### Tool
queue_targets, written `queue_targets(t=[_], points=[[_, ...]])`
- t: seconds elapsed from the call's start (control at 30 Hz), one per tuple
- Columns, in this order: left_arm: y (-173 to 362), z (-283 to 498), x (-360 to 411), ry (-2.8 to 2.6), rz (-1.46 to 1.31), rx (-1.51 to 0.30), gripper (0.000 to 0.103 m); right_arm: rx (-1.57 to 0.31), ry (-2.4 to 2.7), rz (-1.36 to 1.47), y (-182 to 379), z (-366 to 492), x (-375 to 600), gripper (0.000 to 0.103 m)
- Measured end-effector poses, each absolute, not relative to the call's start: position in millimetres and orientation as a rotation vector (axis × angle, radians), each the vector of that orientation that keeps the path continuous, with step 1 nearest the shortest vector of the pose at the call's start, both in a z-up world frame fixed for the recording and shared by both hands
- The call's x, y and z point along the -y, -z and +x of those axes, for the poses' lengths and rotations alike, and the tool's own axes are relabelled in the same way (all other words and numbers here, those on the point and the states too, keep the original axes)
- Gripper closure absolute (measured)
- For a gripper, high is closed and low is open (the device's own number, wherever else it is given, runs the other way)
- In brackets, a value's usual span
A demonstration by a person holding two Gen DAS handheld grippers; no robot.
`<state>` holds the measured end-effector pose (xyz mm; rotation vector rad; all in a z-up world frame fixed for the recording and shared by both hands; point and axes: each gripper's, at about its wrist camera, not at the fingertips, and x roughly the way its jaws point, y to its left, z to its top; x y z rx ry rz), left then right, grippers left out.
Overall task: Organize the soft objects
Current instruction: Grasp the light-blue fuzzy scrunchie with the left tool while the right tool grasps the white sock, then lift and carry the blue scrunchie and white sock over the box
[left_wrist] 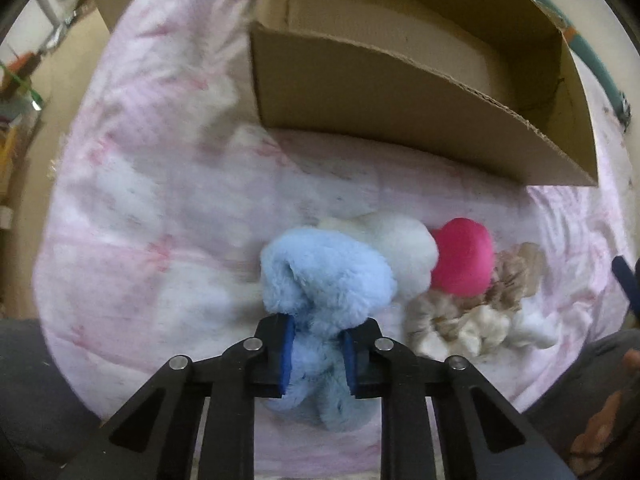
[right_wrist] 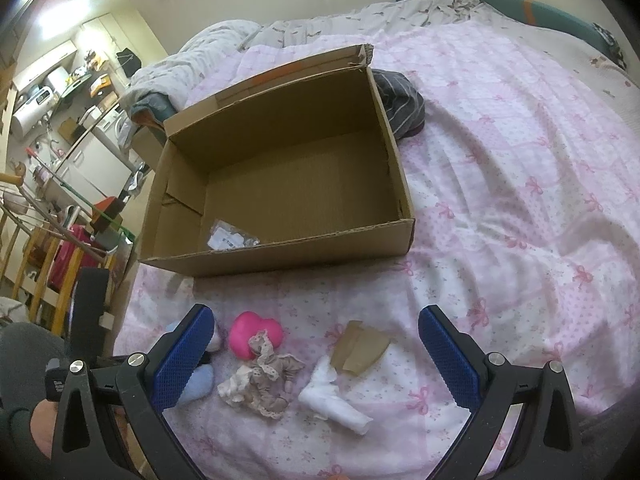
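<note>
My left gripper (left_wrist: 318, 354) is shut on a fluffy blue plush toy (left_wrist: 324, 280), which rests low over the pink bedspread (left_wrist: 160, 208). Behind it lie a white plush part (left_wrist: 404, 248), a pink heart cushion (left_wrist: 462, 258) and a beige lace doll (left_wrist: 472, 312). An open cardboard box (left_wrist: 400, 112) stands just beyond. My right gripper (right_wrist: 316, 340) is open and empty above the bed, over the pink heart (right_wrist: 256, 334), the lace doll (right_wrist: 260, 384), a white folded cloth (right_wrist: 332, 396) and a brown paper piece (right_wrist: 360, 348). The blue plush (right_wrist: 198, 384) shows beside its left finger.
The cardboard box (right_wrist: 280, 184) holds a small clear plastic bag (right_wrist: 230, 238). A striped grey garment (right_wrist: 400, 100) lies behind the box. A crumpled blanket (right_wrist: 320, 24) is at the bed's far end. Room furniture and clutter (right_wrist: 60, 140) stand off the bed's left edge.
</note>
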<state>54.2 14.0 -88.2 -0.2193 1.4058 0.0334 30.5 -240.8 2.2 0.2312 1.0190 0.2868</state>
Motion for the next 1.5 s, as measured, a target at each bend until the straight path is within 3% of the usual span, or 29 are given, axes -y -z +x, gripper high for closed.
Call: queue_targets(t=[0.17, 0.53, 0.67, 0.8, 0.87, 0.97, 1.2, 1.5], points=[[79.9, 46.9, -28.8, -0.050, -0.191, -1.384, 0.086, -1.067, -0.277, 0.288, 4.4, 33.4, 249.6, 0.000], [56.3, 35.4, -42.8, -0.052, -0.184, -1.317, 0.086, -1.411, -0.264, 0.390, 71.5, 37.1, 245.7, 0.002], [53.1, 35.0, -33.9, -0.039, -0.164, -1.304, 0.086, -1.438, -0.272, 0.379, 80.5, 34.2, 235.9, 0.034], [53.4, 35.9, -28.9, -0.039, -0.155, -1.298, 0.086, -1.456, -0.274, 0.387, 87.3, 34.3, 232.4, 0.049], [54.2, 36.0, -28.3, -0.039, -0.155, -1.299, 0.086, -1.459, -0.282, 0.389, 88.1, 34.2, 230.8, 0.067], [52.7, 32.0, -28.6, -0.029, -0.157, -1.303, 0.086, -1.467, -0.320, 0.378, 88.8, 32.9, 223.9, 0.077], [41.0, 24.8, -36.2, -0.053, -0.168, -1.257, 0.086, -1.338, -0.379, 0.404, 52.9, 25.5, 225.5, 0.078], [36.3, 25.1, -48.4, -0.111, -0.167, -1.226, 0.086, -1.317, -0.385, 0.431, 49.1, 23.7, 230.3, 0.078]])
